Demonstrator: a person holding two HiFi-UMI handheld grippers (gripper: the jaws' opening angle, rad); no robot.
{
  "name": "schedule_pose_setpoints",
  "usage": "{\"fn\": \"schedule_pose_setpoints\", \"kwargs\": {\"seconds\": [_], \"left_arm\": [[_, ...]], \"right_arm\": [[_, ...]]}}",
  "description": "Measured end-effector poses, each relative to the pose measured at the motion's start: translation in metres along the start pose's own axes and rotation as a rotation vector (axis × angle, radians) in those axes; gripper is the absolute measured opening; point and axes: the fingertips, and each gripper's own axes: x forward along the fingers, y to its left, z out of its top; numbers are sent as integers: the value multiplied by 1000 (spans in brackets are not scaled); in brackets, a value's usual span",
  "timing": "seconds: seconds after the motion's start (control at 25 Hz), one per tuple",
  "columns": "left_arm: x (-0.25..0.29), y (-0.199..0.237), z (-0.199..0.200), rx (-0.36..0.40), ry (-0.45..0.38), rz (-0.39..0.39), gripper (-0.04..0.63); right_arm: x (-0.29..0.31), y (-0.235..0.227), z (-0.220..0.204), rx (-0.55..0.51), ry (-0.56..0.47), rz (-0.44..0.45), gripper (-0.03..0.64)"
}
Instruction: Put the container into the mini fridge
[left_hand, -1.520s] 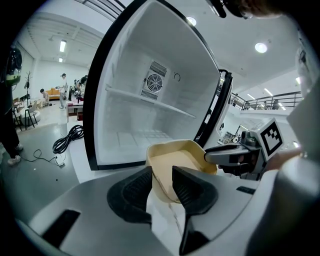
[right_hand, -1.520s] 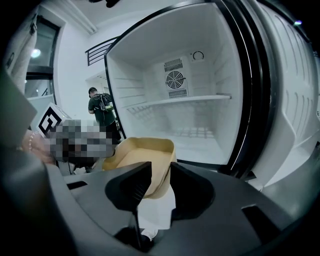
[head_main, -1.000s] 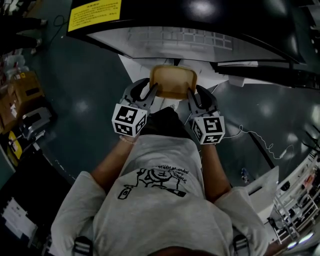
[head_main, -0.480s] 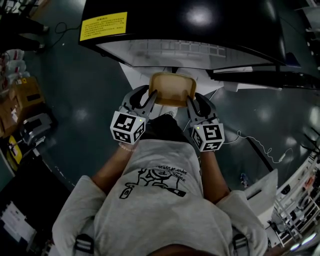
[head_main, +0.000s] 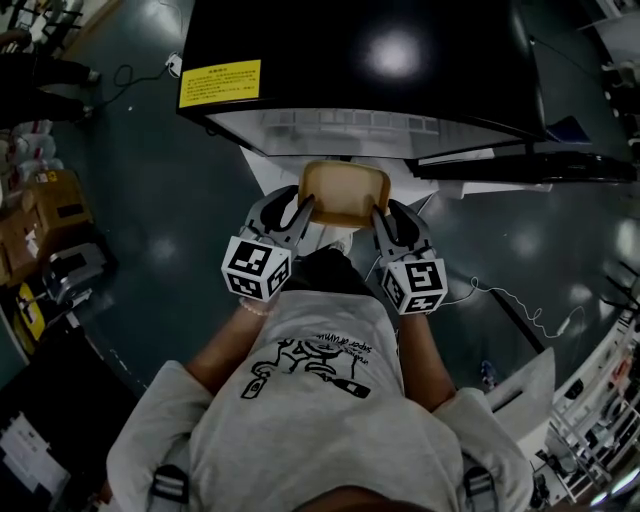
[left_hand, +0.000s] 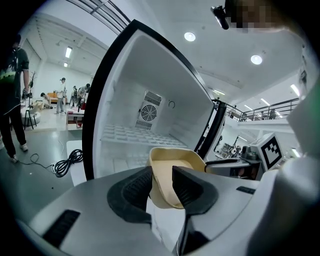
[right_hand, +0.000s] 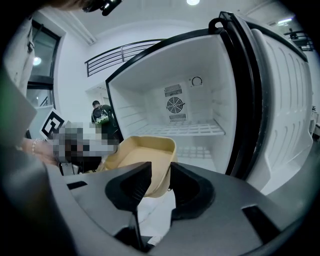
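A shallow tan container (head_main: 344, 192) hangs in the air in front of the open mini fridge (head_main: 350, 60). My left gripper (head_main: 298, 212) is shut on its left rim and my right gripper (head_main: 381, 217) is shut on its right rim. In the left gripper view the container (left_hand: 172, 167) wall sits between the two dark pads (left_hand: 186, 183). The right gripper view shows the container (right_hand: 142, 157) edge clamped the same way, with the fridge's white interior (right_hand: 192, 112) and wire shelf (right_hand: 185, 131) straight ahead. The fridge door (right_hand: 280, 100) stands open at the right.
A black cable (left_hand: 67, 161) lies on the floor left of the fridge. Boxes and gear (head_main: 50, 225) sit on the floor at the left, a white cord (head_main: 520, 300) trails at the right. People (left_hand: 12, 100) stand in the far background.
The container and both grippers have drifted a little toward the fridge, and more of the fridge's black top has come into the head view. Both grips are unchanged.
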Motion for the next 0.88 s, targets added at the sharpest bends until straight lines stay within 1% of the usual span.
{"fn": "schedule_pose_setpoints", "kwargs": {"seconds": [0.4, 0.88], "left_arm": [[-3, 0, 24, 4, -28, 4, 137], [-8, 2, 42, 4, -48, 8, 137]], "right_arm": [[-1, 1, 22, -10, -21, 3, 129], [-2, 4, 44, -19, -48, 9, 129]]}}
